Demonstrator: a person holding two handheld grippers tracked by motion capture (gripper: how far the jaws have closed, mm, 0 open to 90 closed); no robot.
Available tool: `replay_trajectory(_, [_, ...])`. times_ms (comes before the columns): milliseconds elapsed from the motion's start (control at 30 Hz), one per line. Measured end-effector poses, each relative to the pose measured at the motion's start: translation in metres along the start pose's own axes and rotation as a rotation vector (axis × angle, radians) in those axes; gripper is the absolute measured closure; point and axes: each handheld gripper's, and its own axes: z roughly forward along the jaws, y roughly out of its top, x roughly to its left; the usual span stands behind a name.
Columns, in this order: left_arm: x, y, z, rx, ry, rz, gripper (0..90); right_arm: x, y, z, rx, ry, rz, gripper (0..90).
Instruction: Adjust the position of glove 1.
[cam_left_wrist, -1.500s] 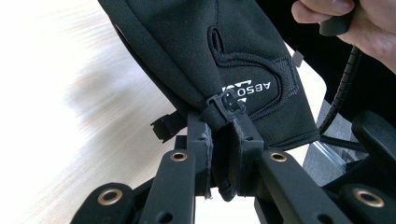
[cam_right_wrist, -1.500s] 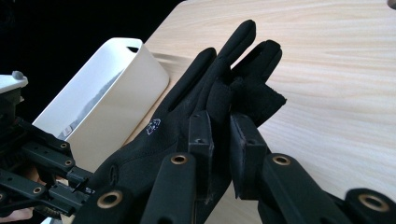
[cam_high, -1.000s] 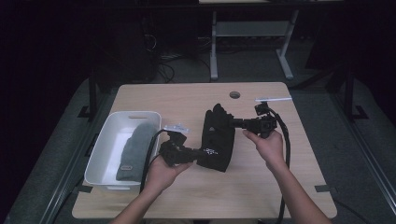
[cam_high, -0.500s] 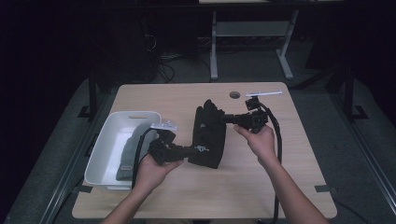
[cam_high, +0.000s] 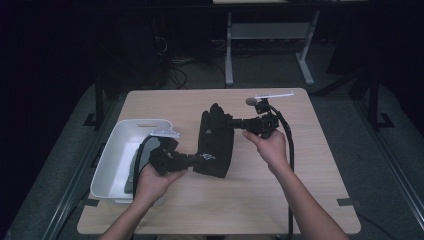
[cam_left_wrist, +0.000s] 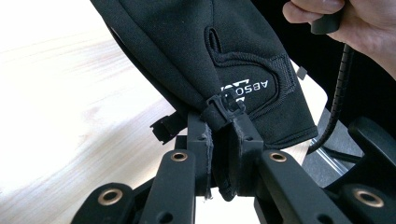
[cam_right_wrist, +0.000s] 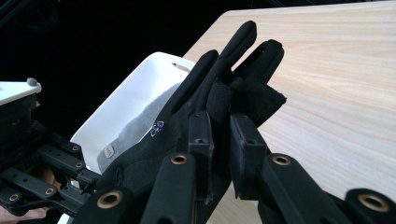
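High view: white bin (cam_high: 116, 150) holds grey cloth (cam_high: 131, 167); both grippers' jaws pinch the black glove (cam_high: 214, 142).

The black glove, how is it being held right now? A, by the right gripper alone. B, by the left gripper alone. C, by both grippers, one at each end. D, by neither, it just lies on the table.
C: the left gripper is clamped on the cuff end of the black glove, and the right gripper is clamped near its fingers.
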Motion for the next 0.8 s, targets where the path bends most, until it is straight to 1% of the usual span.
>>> replay_trajectory(100, [0.003,-0.001,-0.005,-0.014,0.004,-0.012,80.8,0.004,0.004,0.005,0.003,0.007,-0.003,79.9])
replay_trajectory(167, [0.004,-0.002,-0.009,-0.014,0.011,-0.012,80.7,0.006,0.006,0.008,0.005,0.01,-0.009,79.9])
replay_trajectory(200, [0.007,-0.002,-0.013,-0.019,0.014,-0.016,80.7,0.009,0.009,0.012,0.006,0.016,-0.013,79.9])
replay_trajectory(333, [0.01,-0.004,-0.019,-0.023,0.023,-0.022,80.7,0.013,0.012,0.017,0.012,0.022,-0.01,79.8])
replay_trajectory(500, [0.017,-0.006,-0.03,-0.033,0.035,-0.033,80.8,0.019,0.017,0.029,0.014,0.037,-0.019,79.8])
replay_trajectory(533, [0.017,-0.007,-0.031,-0.035,0.037,-0.036,80.7,0.02,0.018,0.031,0.021,0.043,-0.012,79.8])
replay_trajectory(567, [0.02,-0.008,-0.034,-0.039,0.037,-0.043,80.7,0.022,0.02,0.035,0.022,0.045,-0.02,79.8])
replay_trajectory(633, [0.021,-0.009,-0.036,-0.042,0.038,-0.049,80.8,0.023,0.021,0.037,0.027,0.045,-0.021,79.8])
replay_trajectory(667, [0.023,-0.01,-0.04,-0.049,0.039,-0.053,80.8,0.026,0.023,0.041,0.026,0.05,-0.026,79.8])
replay_trajectory(800, [0.024,-0.012,-0.044,-0.052,0.044,-0.055,80.8,0.029,0.025,0.046,0.034,0.054,-0.03,79.8])
